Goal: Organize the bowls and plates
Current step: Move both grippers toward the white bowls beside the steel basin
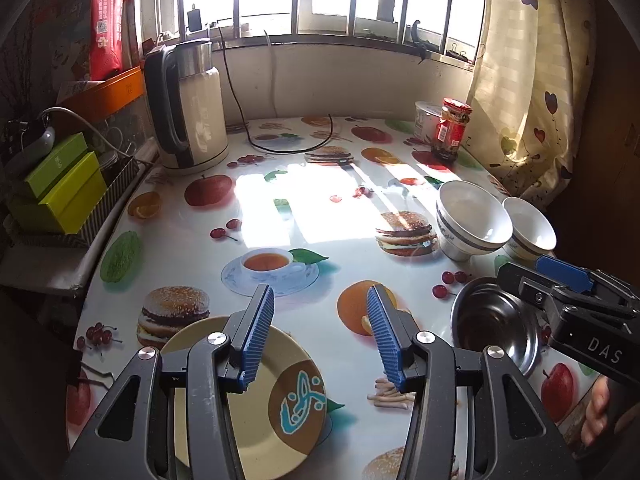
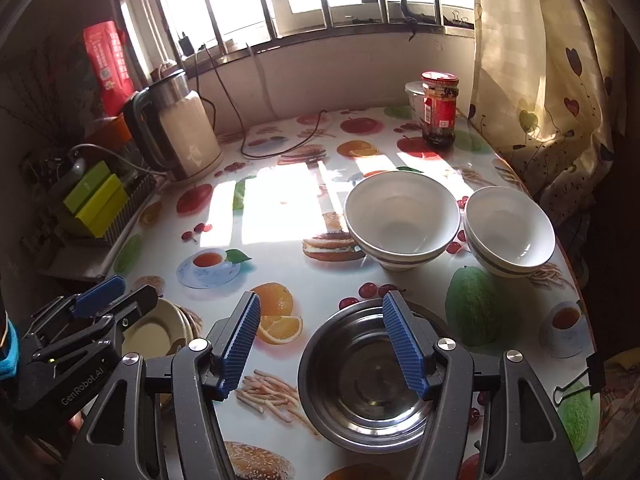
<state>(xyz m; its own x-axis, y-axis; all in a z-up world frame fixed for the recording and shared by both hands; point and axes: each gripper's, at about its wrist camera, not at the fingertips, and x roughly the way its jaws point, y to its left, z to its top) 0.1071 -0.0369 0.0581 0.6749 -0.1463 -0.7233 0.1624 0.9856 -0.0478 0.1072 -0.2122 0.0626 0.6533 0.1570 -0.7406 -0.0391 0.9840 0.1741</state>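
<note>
Plates and bowls: a cream plate (image 1: 256, 396) with a brown patch and blue motif lies flat at the near left of the table (image 1: 304, 208); a steel bowl (image 2: 364, 376) sits at the near right; two white bowls (image 2: 402, 216) and (image 2: 510, 230) stand upright side by side behind it, rims close together or touching.
Left gripper (image 1: 320, 336): jaws stand apart with nothing between them; it hangs above the plate's right part, angled down toward the table, one blue pad over the plate and the other over bare tablecloth.
Right gripper (image 2: 320, 344): jaws also apart and empty; it tilts down over the steel bowl, its right pad above the bowl's hollow and its left pad outside the rim.
Risk, plate: it lies flat on a glossy cloth, so a pad that comes down on its face instead of the rim would likely push it along, perhaps off the near edge.
Risk, steel bowl: the thin, smooth wall may slip from a shallow pinch and tip.
Risk, white bowls: standing so close, lifting one carelessly could knock the other toward the table's right edge by the curtain (image 2: 560, 80).
Risk, grippers: the two work near each other and could collide.
</note>
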